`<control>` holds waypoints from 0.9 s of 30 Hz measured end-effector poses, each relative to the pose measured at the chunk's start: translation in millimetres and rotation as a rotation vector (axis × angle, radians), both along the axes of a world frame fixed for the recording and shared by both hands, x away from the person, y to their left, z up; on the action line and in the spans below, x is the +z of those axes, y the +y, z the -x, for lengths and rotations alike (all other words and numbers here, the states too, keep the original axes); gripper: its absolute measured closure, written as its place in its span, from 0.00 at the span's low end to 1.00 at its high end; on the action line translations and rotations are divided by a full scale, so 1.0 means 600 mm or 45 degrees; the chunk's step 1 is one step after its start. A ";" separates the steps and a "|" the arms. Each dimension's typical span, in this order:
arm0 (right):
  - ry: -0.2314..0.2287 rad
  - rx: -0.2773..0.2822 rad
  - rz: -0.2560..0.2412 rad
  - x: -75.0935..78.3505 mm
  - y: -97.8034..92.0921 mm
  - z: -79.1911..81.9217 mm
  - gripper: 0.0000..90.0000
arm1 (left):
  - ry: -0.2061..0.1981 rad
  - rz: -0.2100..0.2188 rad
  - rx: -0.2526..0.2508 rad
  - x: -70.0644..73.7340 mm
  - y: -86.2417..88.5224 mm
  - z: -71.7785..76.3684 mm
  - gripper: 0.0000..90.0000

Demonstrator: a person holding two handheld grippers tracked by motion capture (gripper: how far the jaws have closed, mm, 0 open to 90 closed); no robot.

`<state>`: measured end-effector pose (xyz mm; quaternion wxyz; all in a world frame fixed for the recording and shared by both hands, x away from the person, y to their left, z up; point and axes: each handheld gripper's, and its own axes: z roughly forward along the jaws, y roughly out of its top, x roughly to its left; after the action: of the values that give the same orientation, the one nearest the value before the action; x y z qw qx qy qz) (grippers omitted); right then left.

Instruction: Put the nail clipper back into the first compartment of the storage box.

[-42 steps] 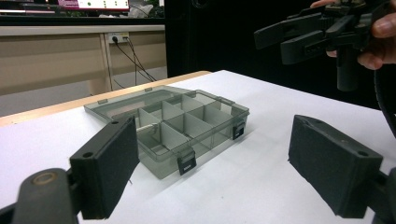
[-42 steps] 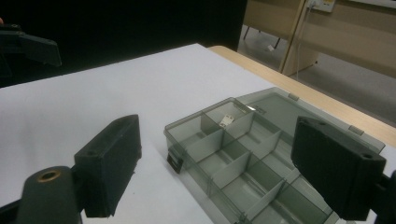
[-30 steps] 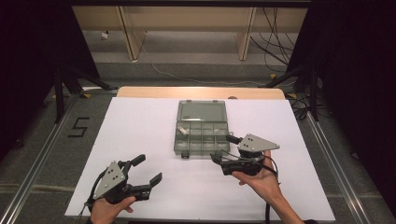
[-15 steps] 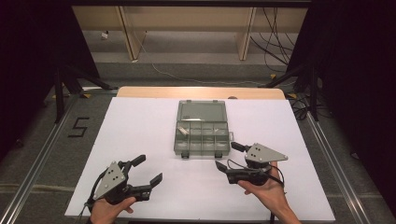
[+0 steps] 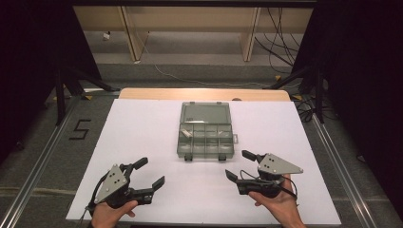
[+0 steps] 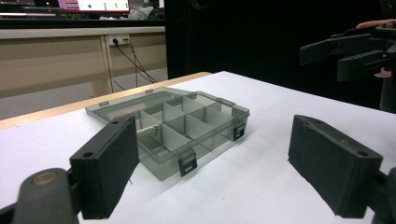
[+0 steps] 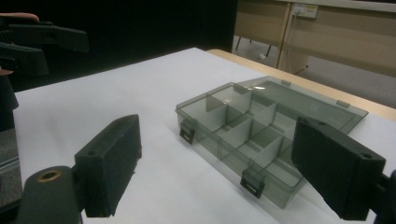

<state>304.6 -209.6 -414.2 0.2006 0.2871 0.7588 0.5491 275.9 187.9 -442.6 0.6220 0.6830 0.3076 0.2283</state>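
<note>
A translucent grey compartment box [image 5: 205, 130] lies at the centre of the white worktop [image 5: 142, 128], lid folded flat open toward the far edge. Its tray is divided by partitions into a grid of small compartments; two dark latches [image 5: 188, 156] sit on its near wall. A small pale item [image 5: 187, 135] lies in a compartment at the tray's left side in the high view; what it is cannot be told. The left hand-held gripper [image 5: 151, 172] is held above the near left part of the worktop, jaws spread wide, nothing between them. The right hand-held gripper [image 5: 240, 164] is held above the near right part, jaws likewise spread and empty. Both are well apart from the box and point roughly toward it. In the left gripper view the box [image 6: 173, 128] lies between and beyond the two black jaws; the right gripper view shows the box [image 7: 261, 133] similarly.
</note>
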 end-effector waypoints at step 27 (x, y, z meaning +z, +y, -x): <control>0.005 -0.047 -0.030 -0.019 -0.019 0.023 0.18 | 0.010 0.002 -0.009 -0.001 -0.002 0.001 0.17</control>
<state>290.9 -221.2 -425.4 0.2057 0.3045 0.7474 0.5535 275.6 186.9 -443.4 0.6220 0.6845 0.3077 0.2232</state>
